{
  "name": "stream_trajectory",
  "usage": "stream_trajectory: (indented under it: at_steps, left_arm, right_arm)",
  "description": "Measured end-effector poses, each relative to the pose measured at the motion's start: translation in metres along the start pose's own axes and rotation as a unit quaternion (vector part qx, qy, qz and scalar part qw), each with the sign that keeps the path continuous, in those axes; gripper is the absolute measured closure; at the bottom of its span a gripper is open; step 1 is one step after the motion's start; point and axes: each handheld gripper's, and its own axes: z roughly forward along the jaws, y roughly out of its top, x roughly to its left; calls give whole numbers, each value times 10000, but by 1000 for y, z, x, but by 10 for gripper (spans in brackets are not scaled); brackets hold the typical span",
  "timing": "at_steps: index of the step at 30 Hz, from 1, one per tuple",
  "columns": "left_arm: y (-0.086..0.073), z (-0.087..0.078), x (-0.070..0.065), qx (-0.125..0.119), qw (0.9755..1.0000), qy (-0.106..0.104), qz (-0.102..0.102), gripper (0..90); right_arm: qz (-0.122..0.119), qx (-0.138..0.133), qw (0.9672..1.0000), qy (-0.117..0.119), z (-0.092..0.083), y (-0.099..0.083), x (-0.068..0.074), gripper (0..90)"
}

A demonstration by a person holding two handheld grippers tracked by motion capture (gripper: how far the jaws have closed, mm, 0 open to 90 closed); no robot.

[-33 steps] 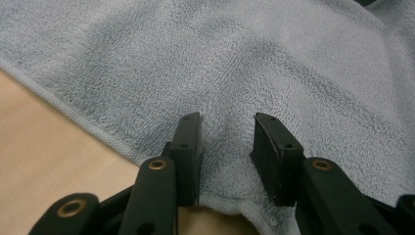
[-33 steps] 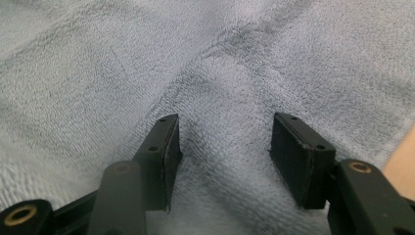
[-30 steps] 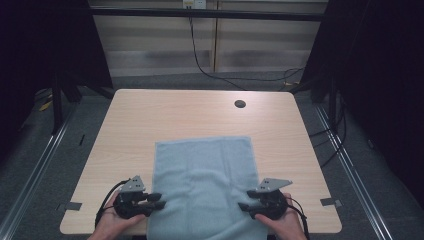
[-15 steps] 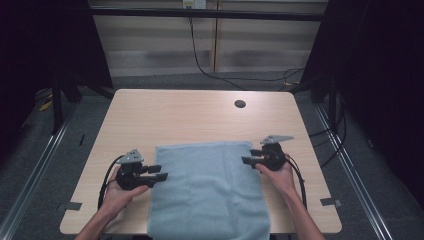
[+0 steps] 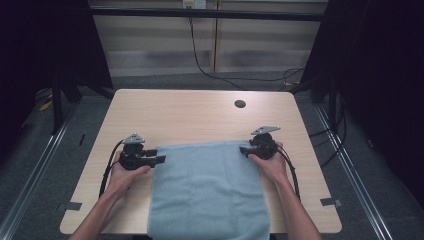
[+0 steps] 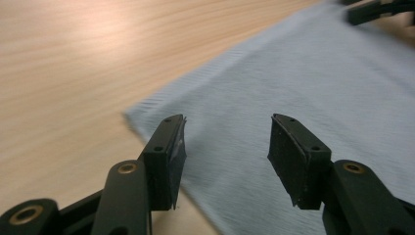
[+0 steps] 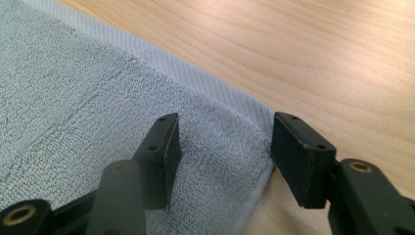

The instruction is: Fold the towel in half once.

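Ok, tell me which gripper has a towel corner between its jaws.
The right gripper: the towel corner lies between its open jaws. The left gripper sits beside the towel's edge.

Readable text: none on the towel, the table or the gripper bodies.
Labels, brands, numbers: none legible.

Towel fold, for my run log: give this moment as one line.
towel: flat, near edge overhanging | left tool: just opened, at far-left corner | right tool: open, at far-right corner

A pale blue terry-cloth towel, nubbly with a flat-woven ribbed border, lies on a smooth, light wood-grain table with slight sheen.
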Motion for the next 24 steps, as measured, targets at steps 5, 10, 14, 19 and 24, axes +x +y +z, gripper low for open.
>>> stream_trajectory:
  at_steps: [5, 10, 14, 19, 24]
  left_arm:
    - [2, 12, 7, 88, 9998, 90, -178, 412]
    - [1, 24, 7, 225, 9996, 162, 24, 403]
    - [1, 27, 4, 220, 9985, 333, 364, 451]
    - [1, 28, -5, 366, 9942, 421, 916, 650]
    - [1, 28, -4, 387, 9982, -56, 455, 854]
  right_arm:
    - [-133, 50, 9998, 126, -6, -3, 5, 714]
    - [52, -3, 9994, 336, -10, -8, 2, 833]
    - [111, -16, 9992, 384, -10, -8, 2, 840]
    - [121, -36, 9991, 407, -12, -10, 6, 842]
    - [176, 13, 9984, 531, -15, -12, 12, 859]
